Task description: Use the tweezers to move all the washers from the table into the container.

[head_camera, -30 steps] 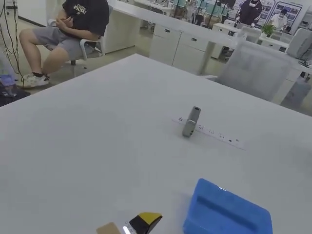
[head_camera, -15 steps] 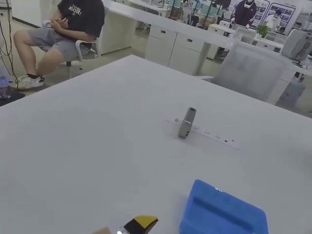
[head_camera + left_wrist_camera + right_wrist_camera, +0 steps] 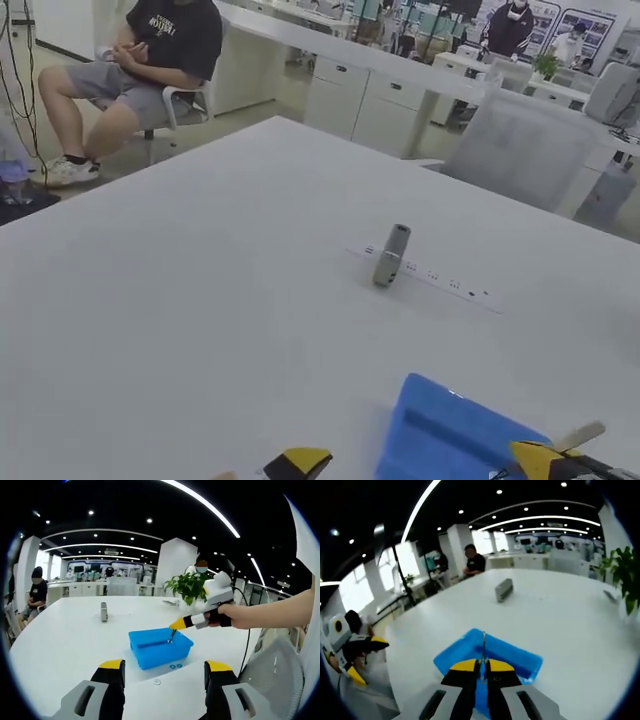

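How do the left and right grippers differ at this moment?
The left gripper holds its jaws wide apart, empty; the right gripper has jaws shut on the tweezers. The right gripper reaches over the blue container; the left gripper sits back from it. Both have yellow-tipped jaws.

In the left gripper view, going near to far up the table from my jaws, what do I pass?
single washer → pair of washers → blue container → grey cylinder

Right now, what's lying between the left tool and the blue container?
Three small washers lie on the white table there: two side by side near the blue container, one closer to the left tool. The left gripper view shows them.
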`<state>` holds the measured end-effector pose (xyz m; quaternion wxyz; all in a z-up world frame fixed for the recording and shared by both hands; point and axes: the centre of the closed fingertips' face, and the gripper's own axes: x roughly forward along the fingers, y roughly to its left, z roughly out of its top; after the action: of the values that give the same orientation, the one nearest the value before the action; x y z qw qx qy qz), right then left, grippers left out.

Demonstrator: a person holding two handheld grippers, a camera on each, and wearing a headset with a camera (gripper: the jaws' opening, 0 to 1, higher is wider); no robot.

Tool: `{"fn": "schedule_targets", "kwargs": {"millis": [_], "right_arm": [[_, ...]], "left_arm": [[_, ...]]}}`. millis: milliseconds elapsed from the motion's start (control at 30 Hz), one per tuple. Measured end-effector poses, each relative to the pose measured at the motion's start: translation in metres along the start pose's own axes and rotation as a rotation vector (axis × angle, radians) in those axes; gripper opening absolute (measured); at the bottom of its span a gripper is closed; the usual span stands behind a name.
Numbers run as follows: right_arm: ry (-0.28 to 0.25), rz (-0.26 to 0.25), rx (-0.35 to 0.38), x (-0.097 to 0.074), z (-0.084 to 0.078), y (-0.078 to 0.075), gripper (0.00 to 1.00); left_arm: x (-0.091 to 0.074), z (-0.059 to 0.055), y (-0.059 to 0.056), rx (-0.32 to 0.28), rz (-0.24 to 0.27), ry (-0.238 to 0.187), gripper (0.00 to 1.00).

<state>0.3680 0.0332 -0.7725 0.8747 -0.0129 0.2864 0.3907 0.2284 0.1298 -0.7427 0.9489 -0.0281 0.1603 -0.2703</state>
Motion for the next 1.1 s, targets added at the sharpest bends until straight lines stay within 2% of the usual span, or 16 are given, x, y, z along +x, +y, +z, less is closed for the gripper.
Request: {"fn": "schedule_targets", "kwargs": {"millis": [233,533,933,1067,1100], "right_arm": [[0.072,-0.012,-0.047,0.02,-0.013,-0.015,0.03],[0.117,-0.01,-0.09,0.029,-0.023,-0.02,0.03],[0.099,-0.016,-0.094,0.024,-0.018,-0.016,0.03],[0.049,-0.003,-0.083,0.015,-0.007,-0.009,0.03],[0.03,0.006,-0.079,0.01,-0.004,-0.003,0.03]], "left_arm": [[0.0,-0.001,0.0,0.001,0.002,0.004,0.64],[0.0,-0.002,0.001,0.004,0.004,0.01,0.63],[0.0,-0.003,0.001,0.01,0.004,0.015,0.63],[0.0,-0.003,0.001,0.014,0.002,0.017,0.62],[0.0,-0.003,0.001,0.013,0.002,0.017,0.62]]}}
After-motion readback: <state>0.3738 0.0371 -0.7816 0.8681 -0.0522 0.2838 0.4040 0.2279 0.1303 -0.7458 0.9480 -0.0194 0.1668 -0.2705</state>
